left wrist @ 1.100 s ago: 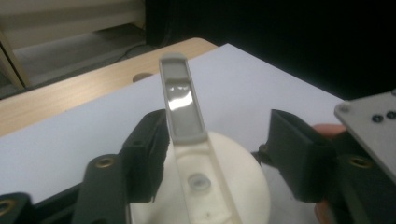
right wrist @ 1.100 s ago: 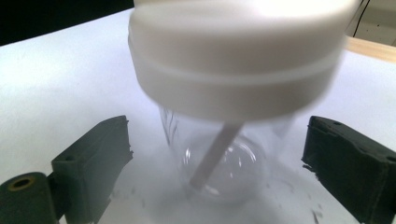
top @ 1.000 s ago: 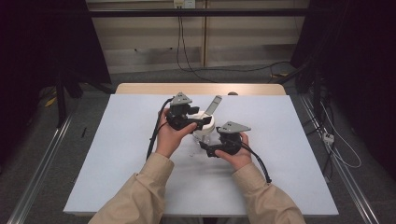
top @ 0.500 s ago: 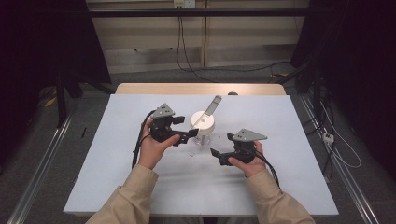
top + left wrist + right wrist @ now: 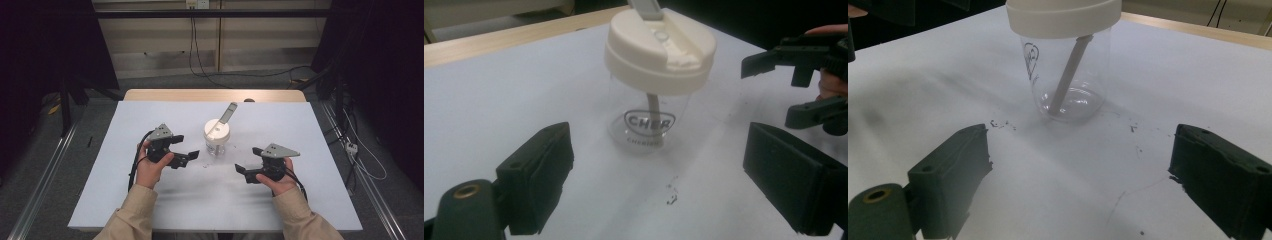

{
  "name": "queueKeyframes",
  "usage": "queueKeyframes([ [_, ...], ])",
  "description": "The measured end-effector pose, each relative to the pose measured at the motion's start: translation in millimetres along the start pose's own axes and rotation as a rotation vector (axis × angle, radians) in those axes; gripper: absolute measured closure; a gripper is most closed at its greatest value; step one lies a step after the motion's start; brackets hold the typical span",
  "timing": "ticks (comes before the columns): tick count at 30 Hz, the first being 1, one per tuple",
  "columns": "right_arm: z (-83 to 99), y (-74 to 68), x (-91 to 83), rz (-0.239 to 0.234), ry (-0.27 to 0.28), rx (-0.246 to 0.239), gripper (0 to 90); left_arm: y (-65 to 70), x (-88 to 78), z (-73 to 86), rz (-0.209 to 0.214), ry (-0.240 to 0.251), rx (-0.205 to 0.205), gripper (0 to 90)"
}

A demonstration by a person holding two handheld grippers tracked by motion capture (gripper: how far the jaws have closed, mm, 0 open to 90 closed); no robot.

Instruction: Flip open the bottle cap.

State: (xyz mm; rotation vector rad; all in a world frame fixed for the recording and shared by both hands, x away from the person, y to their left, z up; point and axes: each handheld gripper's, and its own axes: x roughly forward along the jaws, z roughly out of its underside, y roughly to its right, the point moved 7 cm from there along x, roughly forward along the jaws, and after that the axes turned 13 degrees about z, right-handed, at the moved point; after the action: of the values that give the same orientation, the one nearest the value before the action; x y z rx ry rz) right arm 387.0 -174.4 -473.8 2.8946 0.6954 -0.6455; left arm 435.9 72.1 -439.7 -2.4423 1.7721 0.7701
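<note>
The left gripper is wide open and holds nothing; the right gripper is likewise spread and empty. Between them, apart from both, a clear jar stands upright on the white table, its cream lid seated and a stick passing through it. Judged from this, nothing is in hand. Any next move requires closing one gripper on the jar wall while the other takes the lid.

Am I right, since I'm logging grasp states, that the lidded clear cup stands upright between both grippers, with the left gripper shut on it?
Not quite. The left gripper is open and apart from the cup, as the left gripper view shows. The rest holds: lidded, upright, between it and the right gripper.
</note>
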Motion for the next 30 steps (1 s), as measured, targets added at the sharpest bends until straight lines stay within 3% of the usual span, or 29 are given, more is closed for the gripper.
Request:
queueKeyframes([
  [14,11.7,8.8,-12.5,0.013,-0.017,-0.01,6.6,-3.2,-21.6,25.1,-0.018,-0.009,-0.038,10.4],
  [30,20.2,16.7,-29.7,0.022,-0.012,-0.012,6.3,-7.2,-43.3,45.6,-0.047,-0.02,-0.05,10.4],
])
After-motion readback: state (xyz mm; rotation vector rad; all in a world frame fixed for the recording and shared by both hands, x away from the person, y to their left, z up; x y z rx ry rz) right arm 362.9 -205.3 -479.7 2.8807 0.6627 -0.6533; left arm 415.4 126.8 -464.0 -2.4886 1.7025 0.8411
